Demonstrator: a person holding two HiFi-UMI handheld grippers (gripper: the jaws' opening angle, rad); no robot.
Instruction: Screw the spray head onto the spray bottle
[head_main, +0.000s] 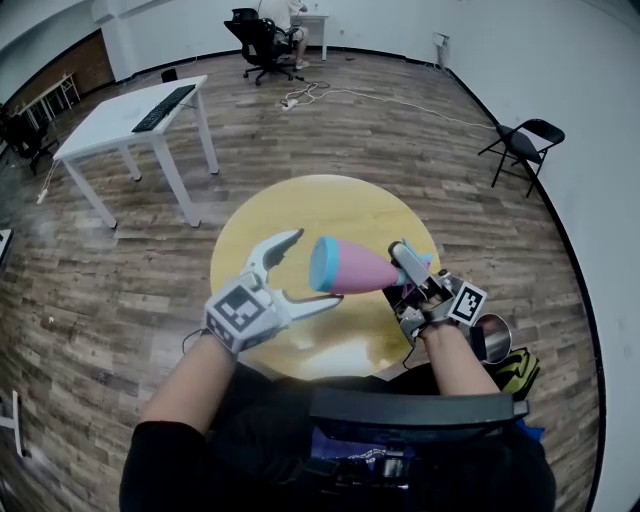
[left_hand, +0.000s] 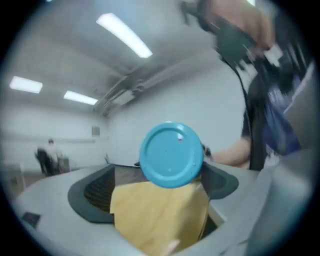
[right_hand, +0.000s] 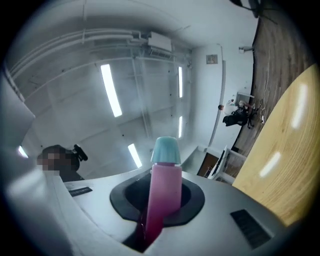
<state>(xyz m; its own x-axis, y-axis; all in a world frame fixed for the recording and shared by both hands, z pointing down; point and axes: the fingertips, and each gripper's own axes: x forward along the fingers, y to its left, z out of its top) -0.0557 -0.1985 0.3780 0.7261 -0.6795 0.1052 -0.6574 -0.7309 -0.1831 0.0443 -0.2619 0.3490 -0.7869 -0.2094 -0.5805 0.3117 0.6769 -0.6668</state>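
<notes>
So the right claw (head_main: 402, 268) is clamping down on the narrow end of the pink cone-shaped plastic spray bottle (head_main: 358, 268) and holding it sideways up in the air, with its light-blue round base (left_hand: 171, 155) pointing over at the left claw (head_main: 316, 267). That left one is sitting wide open and gripping nothing. Its two jaws are flanking the blue base, one on each side, and honestly I can't tell if either is touching it. In the right gripper view the bottle is sticking straight out from between the closed jaws, blue end farthest away. Both claws are hovering over the round yellow wooden counter (head_main: 320, 205). Something teal and pink is bunching up right at the right claw, too small to make out. Farther out on the wood plank floor (head_main: 420, 150), a white rectangular table (head_main: 105, 125) is carrying a black keyboard (head_main: 165, 107). A black folding chair (head_main: 522, 145) is standing by the wall, and a person (head_main: 280, 15) is sitting by a black office chair (head_main: 258, 42) at the far end.
</notes>
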